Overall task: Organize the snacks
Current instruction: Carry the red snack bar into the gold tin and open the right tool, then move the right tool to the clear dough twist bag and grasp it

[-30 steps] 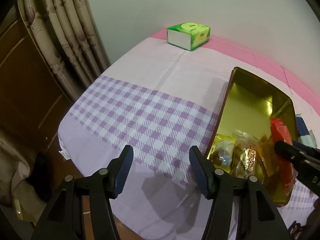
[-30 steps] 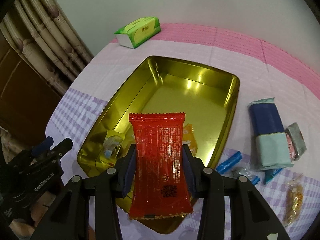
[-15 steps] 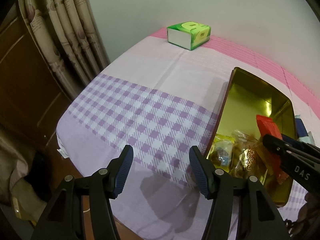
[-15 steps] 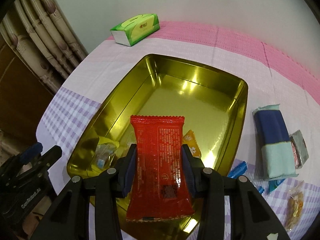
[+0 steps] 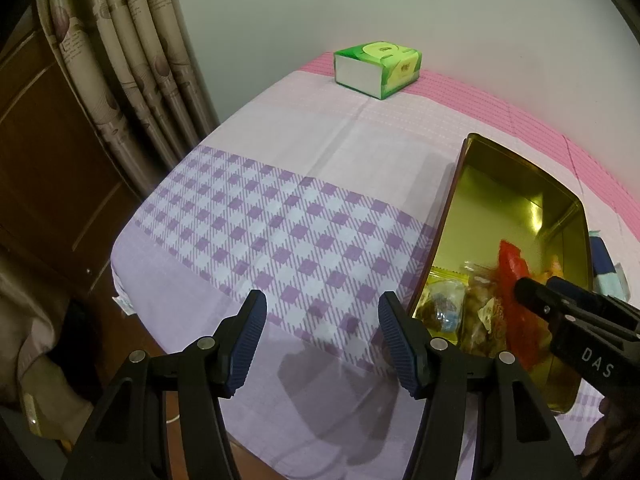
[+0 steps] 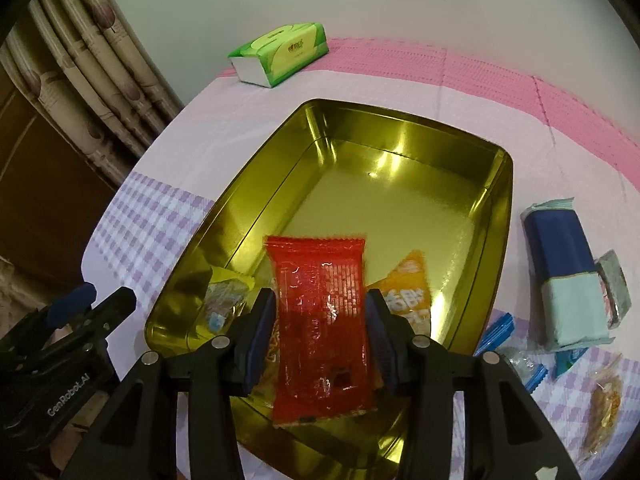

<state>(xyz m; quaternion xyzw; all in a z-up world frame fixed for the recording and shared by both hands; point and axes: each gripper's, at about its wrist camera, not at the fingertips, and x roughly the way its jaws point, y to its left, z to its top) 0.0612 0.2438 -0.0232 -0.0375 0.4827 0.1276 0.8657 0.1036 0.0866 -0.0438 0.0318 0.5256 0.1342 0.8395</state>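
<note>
A gold tin tray (image 6: 400, 152) sits on the checked cloth; it also shows in the left wrist view (image 5: 520, 200). My right gripper (image 6: 320, 320) is shut on a red snack packet (image 6: 320, 312) and holds it over the tray's near end, above an orange packet (image 6: 408, 296) and a yellow packet (image 6: 224, 292) lying inside. The red packet (image 5: 516, 304) and the right gripper (image 5: 576, 316) show at the right of the left wrist view. My left gripper (image 5: 320, 344) is open and empty over the cloth, left of the tray.
A green tissue box (image 6: 280, 52) stands at the far edge. Right of the tray lie a blue-and-teal pack (image 6: 564, 284), blue sticks (image 6: 496, 332) and a clear snack bag (image 6: 604, 404). Curtains (image 5: 128, 60) hang at the left past the table edge.
My right gripper has carried the red packet forward and lower, further over the tray's near end. The left gripper has barely moved and stays open.
</note>
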